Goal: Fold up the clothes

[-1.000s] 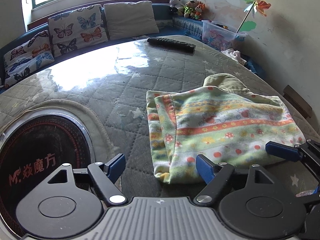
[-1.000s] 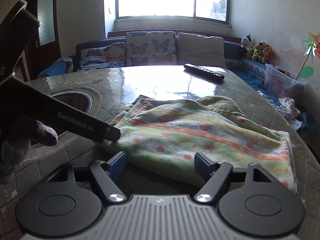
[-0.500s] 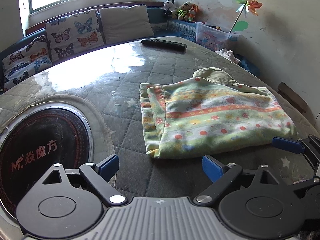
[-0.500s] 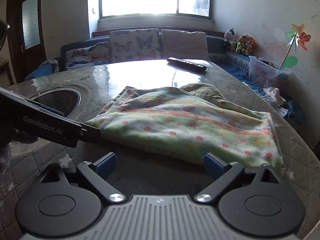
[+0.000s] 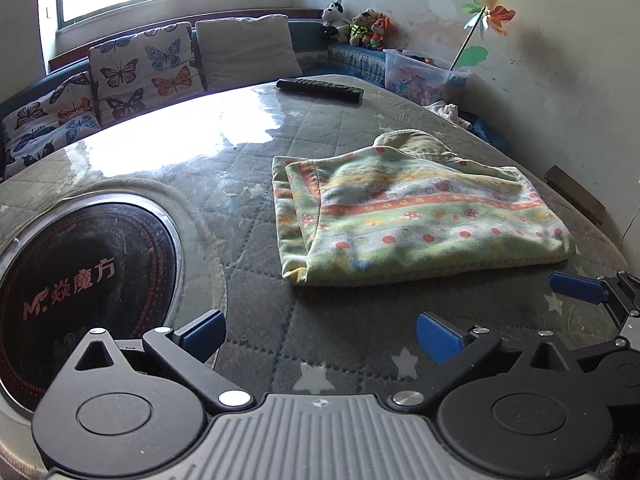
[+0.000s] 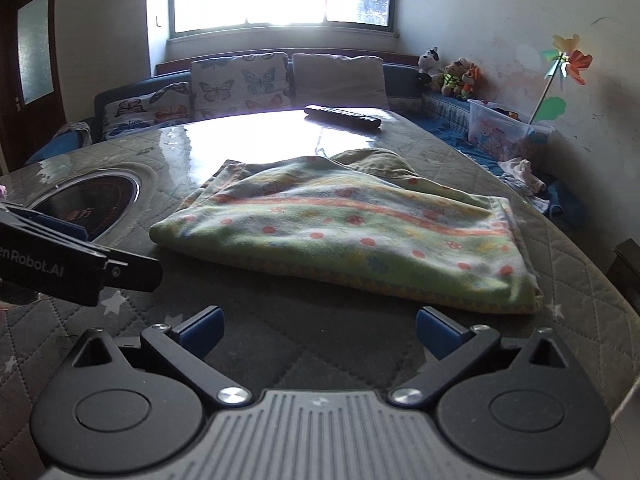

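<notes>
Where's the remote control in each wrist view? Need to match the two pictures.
Left wrist view: the remote control lies at top centre, on the far edge of the table, beyond the folded garment.
Right wrist view: the remote control lies just above centre, on the far side of the table, behind the garment.
Shared landmark: the pinwheel against the right wall.

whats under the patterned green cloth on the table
An olive green garment pokes out from under the far edge of the folded patterned cloth. How far it runs underneath is covered. At the near edge only the quilted table cover shows.
</notes>
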`<state>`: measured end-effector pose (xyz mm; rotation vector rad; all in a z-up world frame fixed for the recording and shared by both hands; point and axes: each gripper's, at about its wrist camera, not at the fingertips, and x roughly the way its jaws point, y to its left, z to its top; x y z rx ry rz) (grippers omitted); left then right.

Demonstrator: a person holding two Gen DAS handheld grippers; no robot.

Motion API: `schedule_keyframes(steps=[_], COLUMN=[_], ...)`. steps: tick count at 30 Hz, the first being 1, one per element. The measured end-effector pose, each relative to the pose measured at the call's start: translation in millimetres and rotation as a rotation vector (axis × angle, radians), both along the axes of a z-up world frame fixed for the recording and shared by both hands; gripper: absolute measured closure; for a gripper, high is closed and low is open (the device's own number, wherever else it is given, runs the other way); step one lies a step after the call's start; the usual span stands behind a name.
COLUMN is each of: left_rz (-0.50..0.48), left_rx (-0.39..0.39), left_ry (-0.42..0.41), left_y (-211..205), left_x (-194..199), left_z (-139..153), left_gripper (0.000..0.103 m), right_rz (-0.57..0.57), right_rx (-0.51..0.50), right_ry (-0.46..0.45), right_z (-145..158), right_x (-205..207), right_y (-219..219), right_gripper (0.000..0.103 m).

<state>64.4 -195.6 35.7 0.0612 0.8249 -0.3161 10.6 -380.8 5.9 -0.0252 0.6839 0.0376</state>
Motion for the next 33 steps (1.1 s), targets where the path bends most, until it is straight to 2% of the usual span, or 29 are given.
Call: schedule_keyframes(steps=[13,33], left_rz=[-0.005,-0.049], left_rx=[0.001,0.027], left_ry=[-0.013,-0.039], left_y=[5.8,-0.9], left_x=[-21.6,-43.0], left_z=[-4.2,-4.5], left_gripper=[0.0,0.0], right_rz=[-0.071,-0.114], right_rx=[-0.002,0.028], right_ry=[0.022,0.028], right_z=[-5.5,-3.5], right_x=[-8.9,-22.7], right_y=[0.4,-3.3], right_gripper=[0.0,0.0])
